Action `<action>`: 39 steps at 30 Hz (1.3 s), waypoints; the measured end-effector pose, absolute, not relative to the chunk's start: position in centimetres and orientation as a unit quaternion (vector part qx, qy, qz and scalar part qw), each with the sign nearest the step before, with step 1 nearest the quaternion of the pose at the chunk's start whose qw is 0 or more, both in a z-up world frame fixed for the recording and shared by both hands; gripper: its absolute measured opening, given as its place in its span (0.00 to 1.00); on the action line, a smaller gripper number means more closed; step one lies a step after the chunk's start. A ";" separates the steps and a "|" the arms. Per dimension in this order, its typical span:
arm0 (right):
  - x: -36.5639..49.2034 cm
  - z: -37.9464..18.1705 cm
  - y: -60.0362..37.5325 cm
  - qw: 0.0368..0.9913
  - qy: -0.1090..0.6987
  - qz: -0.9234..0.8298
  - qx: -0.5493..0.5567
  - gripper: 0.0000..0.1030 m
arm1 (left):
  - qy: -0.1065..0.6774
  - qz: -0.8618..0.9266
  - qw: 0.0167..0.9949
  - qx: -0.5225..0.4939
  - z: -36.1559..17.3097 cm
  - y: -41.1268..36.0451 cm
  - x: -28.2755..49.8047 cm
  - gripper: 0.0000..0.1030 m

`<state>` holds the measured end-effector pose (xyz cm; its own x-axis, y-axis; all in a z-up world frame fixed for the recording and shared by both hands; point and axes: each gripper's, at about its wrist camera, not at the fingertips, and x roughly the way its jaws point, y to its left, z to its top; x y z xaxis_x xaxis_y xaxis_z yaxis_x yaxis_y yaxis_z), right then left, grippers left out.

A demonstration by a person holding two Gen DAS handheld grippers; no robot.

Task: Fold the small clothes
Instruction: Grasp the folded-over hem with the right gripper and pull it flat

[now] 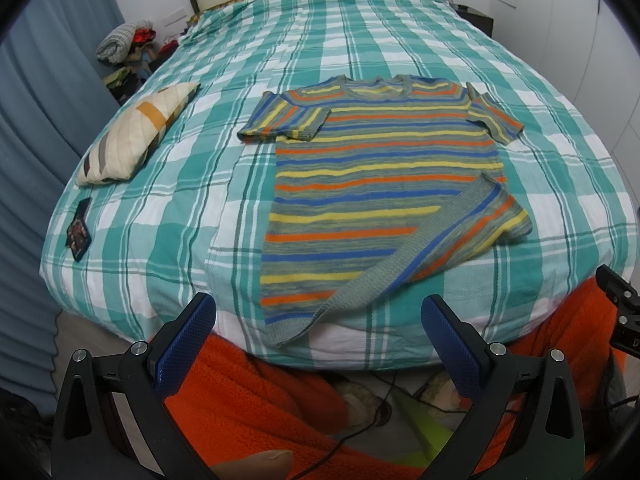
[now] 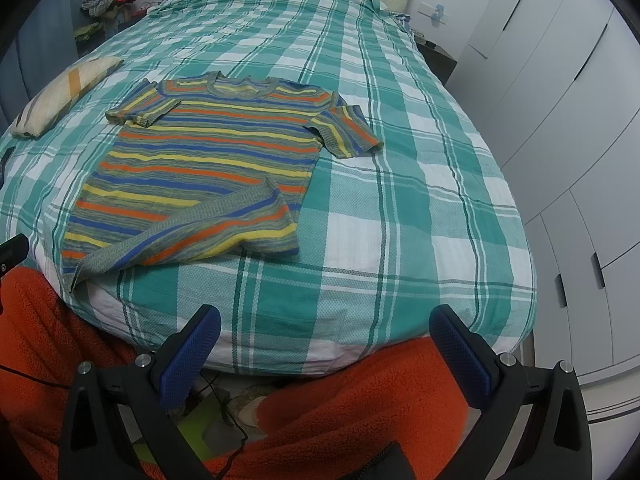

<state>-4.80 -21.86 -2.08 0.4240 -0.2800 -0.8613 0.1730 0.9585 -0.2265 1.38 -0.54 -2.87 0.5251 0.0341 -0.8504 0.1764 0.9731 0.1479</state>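
A small striped knit T-shirt (image 1: 372, 176) in blue, yellow, orange and grey lies on the checked bed cover, collar away from me. Its left sleeve is folded in over the chest, and its lower right hem corner is turned up over the body. It also shows in the right wrist view (image 2: 208, 168). My left gripper (image 1: 318, 316) is open and empty, just in front of the shirt's near hem at the bed edge. My right gripper (image 2: 324, 328) is open and empty, at the bed edge to the right of the shirt.
The bed has a green and white checked cover (image 1: 160, 208). A cream patterned pillow (image 1: 132, 136) lies left of the shirt, with a dark phone-like object (image 1: 79, 230) nearer me. An orange fleece (image 1: 256, 392) hangs below the bed edge. White wardrobe doors (image 2: 560, 120) stand to the right.
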 end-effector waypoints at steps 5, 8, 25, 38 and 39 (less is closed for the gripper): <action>-3.1 -1.8 -23.6 0.878 0.476 -0.030 -0.043 1.00 | 0.476 -0.007 0.875 0.082 -2.1 1.8 2.3 0.99; 0.0 -3.3 -25.4 0.883 0.468 0.013 -0.035 1.00 | 0.471 0.009 0.879 0.070 -1.6 3.2 2.5 1.00; 4.8 -11.4 -23.2 0.772 0.567 0.269 -0.103 0.07 | 0.487 0.089 0.868 0.031 -2.1 9.6 2.2 0.99; -3.4 -14.9 -30.9 0.766 0.619 0.173 0.026 0.47 | 0.502 0.080 0.860 0.046 -3.9 8.5 3.9 0.99; -2.9 -15.2 -31.3 0.767 0.617 0.165 0.056 0.47 | 0.502 0.078 0.860 0.048 -4.0 8.2 3.9 1.00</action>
<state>-2.85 -31.29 -15.18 0.1834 0.3224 -0.9287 -0.1842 0.9392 0.2897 3.94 8.19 -3.96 0.4837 0.1815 -0.8562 -0.0851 0.9834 0.1604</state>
